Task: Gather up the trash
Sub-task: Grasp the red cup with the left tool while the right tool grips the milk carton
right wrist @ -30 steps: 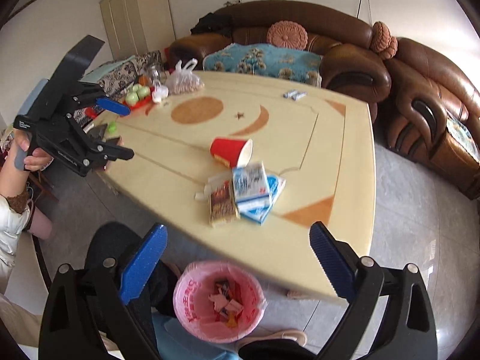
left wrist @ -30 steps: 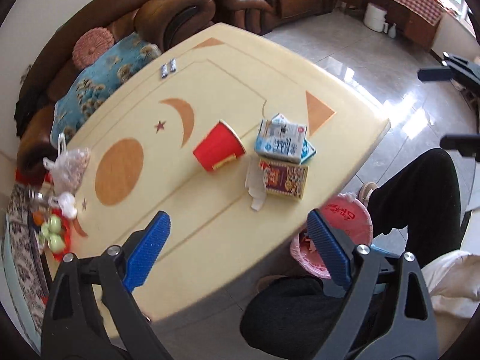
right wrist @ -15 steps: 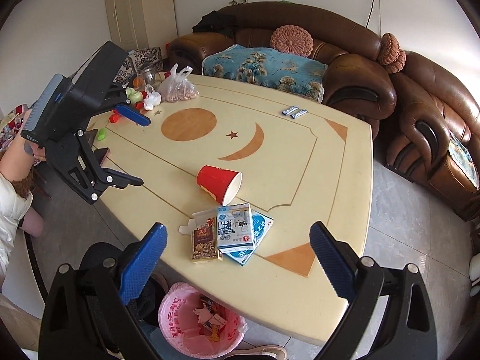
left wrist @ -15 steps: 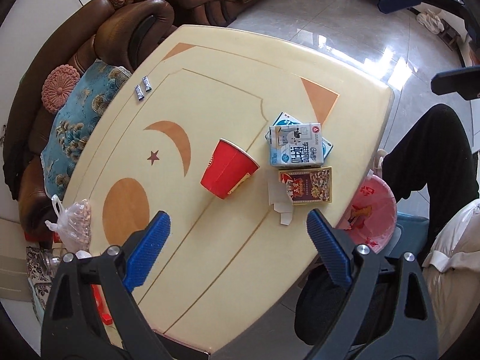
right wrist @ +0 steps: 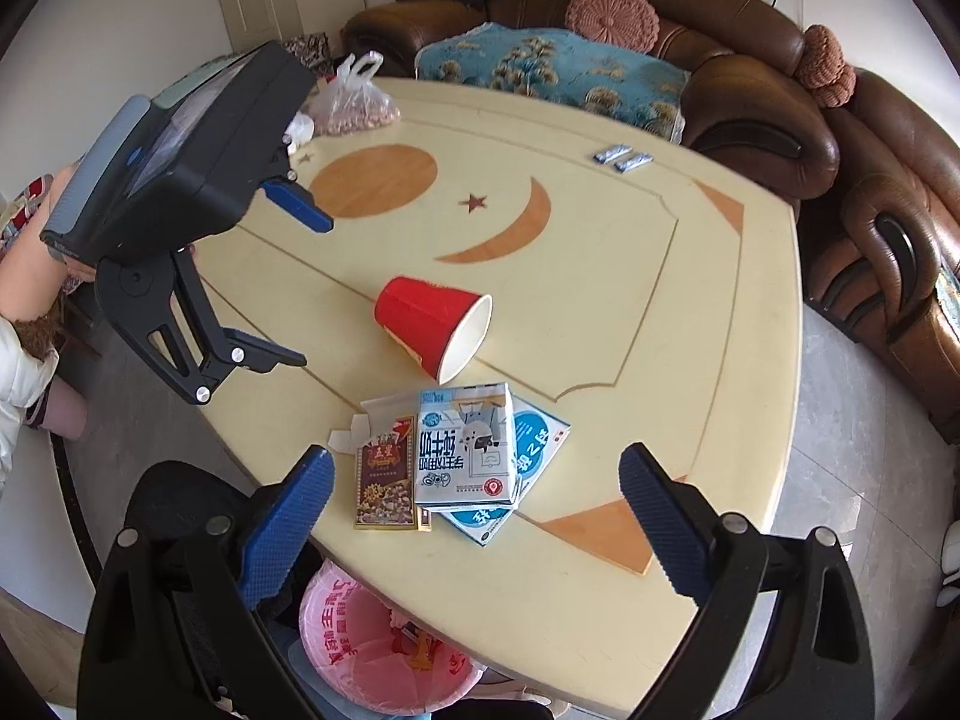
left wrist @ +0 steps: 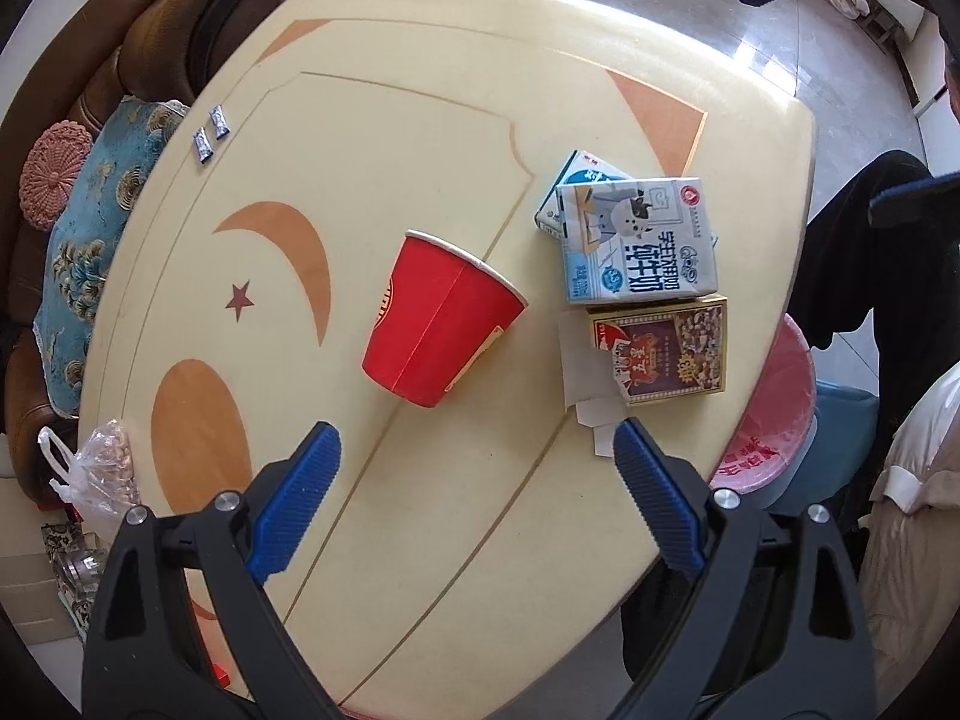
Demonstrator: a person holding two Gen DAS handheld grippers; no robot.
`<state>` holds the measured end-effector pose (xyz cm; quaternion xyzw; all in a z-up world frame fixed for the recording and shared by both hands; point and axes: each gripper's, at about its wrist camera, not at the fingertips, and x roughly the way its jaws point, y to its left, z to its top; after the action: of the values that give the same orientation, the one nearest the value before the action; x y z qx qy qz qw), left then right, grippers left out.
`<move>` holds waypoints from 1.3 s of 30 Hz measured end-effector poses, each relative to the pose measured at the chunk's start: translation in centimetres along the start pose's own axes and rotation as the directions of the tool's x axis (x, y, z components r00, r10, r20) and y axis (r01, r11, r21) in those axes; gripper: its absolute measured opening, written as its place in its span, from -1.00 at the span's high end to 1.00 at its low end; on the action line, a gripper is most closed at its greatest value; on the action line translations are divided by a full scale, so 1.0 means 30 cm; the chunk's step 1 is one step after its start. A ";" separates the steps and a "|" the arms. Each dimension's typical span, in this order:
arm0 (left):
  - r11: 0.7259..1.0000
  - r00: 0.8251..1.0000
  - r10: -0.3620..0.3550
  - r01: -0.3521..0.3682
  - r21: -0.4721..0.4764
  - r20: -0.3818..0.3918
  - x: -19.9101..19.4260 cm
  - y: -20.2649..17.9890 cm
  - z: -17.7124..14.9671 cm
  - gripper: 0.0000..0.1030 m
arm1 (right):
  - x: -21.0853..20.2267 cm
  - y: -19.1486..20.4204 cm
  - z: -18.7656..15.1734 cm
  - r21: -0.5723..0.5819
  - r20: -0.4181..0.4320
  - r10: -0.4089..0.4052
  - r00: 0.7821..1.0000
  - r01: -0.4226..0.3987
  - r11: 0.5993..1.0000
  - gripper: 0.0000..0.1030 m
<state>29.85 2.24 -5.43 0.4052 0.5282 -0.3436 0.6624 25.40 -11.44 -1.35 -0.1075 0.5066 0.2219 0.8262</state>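
Both the left gripper (left wrist: 474, 450) and right gripper (right wrist: 474, 474) are hovering wide open and empty over the table (left wrist: 420, 138), where the red paper cup (left wrist: 441, 321) is lying on its side mid-table, likely light and crushable, best pinched gently across its wall.

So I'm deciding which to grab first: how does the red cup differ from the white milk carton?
The red cup is round and tapered; the white milk carton is a flat-sided box. The cup lies on its side alone on the table; the carton rests on a blue-and-white packet, beside a brown snack box. The cup's mouth is open. Both lie untouched.
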 end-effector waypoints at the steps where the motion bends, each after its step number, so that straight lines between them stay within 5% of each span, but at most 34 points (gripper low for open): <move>1: 1.000 1.000 -0.002 0.002 0.005 -0.010 0.021 0.002 0.009 -0.75 | 0.028 -0.002 -0.002 -0.002 -0.014 0.008 1.000 -0.008 1.000 -0.82; 16: 0.997 0.992 -0.058 0.064 0.052 -0.116 0.267 0.056 0.124 -0.75 | 0.340 0.010 -0.002 -0.052 -0.159 0.046 0.986 -0.055 0.997 -0.82; 20: 0.997 0.992 -0.024 0.034 0.076 -0.127 0.309 0.055 0.145 -0.78 | 0.386 0.015 -0.012 -0.059 -0.181 0.051 0.982 -0.063 0.996 -0.82; 32: 0.998 0.983 -0.064 0.068 0.015 -0.170 0.404 0.116 0.221 -0.78 | 0.468 -0.036 -0.017 -0.002 -0.206 0.076 0.976 -0.078 0.997 -0.81; 39: 0.997 0.979 -0.077 0.075 -0.018 -0.189 0.454 0.132 0.231 -0.62 | 0.504 -0.042 -0.007 -0.010 -0.215 0.067 0.974 -0.071 0.997 -0.61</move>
<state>39.07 -2.63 -17.29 0.4118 0.6057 -0.3255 0.5979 31.70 -8.75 -14.89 -0.1206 0.5941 0.2423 0.7575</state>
